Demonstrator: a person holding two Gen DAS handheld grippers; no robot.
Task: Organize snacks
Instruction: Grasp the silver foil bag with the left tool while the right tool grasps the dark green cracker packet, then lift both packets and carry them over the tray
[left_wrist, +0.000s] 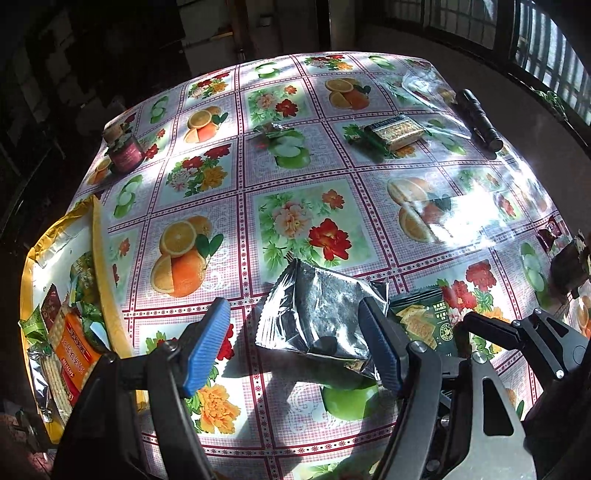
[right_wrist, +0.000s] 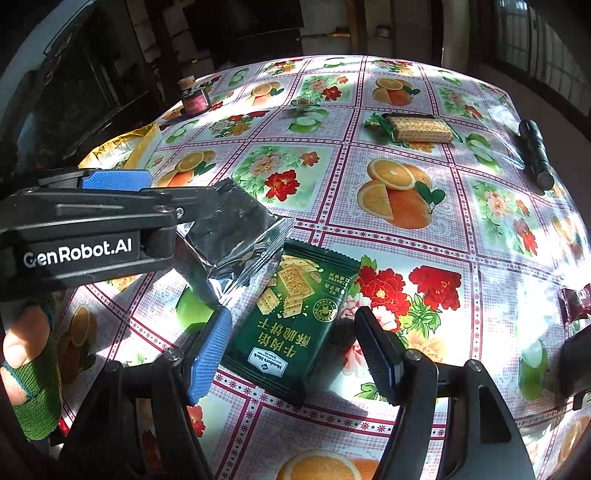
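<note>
A silver foil snack packet (left_wrist: 317, 314) lies on the fruit-and-flower tablecloth. My left gripper (left_wrist: 293, 306) hangs over it, open, one blue pad on each side; the left pad is clear of the foil and the right pad is at its edge. Beside it lies a green cracker packet (right_wrist: 295, 317), which also shows in the left wrist view (left_wrist: 424, 321). My right gripper (right_wrist: 291, 315) straddles that packet, open, with the pads not pressing. The right wrist view also shows the left gripper (right_wrist: 184, 188) above the silver packet (right_wrist: 229, 236).
A yellow bag (left_wrist: 99, 258) holding several snacks sits at the table's left edge. Farther back are a dark red jar (left_wrist: 123, 147), a wafer pack (left_wrist: 395, 131), a small green sweet (left_wrist: 273, 129) and a black torch (left_wrist: 480, 120). A dark red sweet (right_wrist: 576, 299) lies to the right.
</note>
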